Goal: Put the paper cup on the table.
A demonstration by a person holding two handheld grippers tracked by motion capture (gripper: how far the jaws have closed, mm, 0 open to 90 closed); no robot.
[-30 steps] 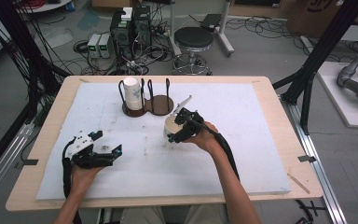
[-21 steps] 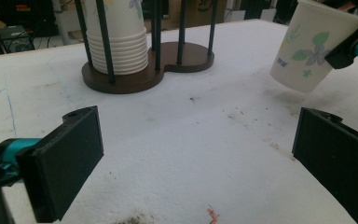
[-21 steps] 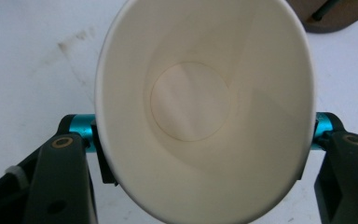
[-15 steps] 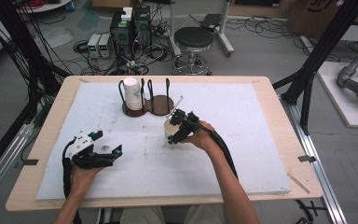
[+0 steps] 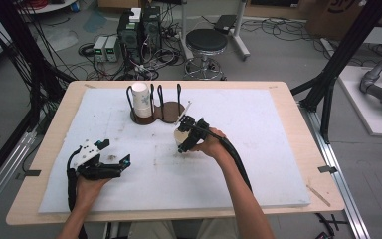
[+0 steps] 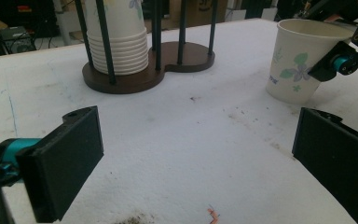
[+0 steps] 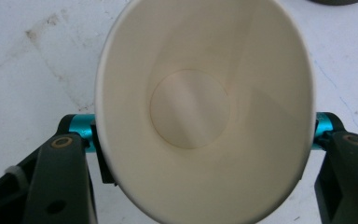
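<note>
Nearest the person, the left tongs (image 5: 110, 167) sit low over the white foam-covered table (image 5: 278, 149) at the near left, jaws spread wide apart with nothing between them. In the left gripper view they point toward the cup holder and have just bare mat between the two black pads, plus a few dirt specks.

A bit farther in, around the middle of the table, the right tongs (image 5: 187, 137) are closed around a single paper cup (image 5: 181, 138), one jaw on each side of its wall. The right gripper view looks straight down into the cup's open mouth, so its long axis runs roughly along the tongs' line of sight, and the cup is empty inside. From the left gripper view the cup stands upright, or nearly so, on the mat; whether its base is fully resting there is hard to tell.

Farther still, just beyond and left of the cup, is the dark wooden cup holder (image 5: 154, 107) with its upright rods. Its left bay holds a stack of cups (image 5: 141, 98); the right bay looks empty. The right hand is clearly the closer one to it.
</note>
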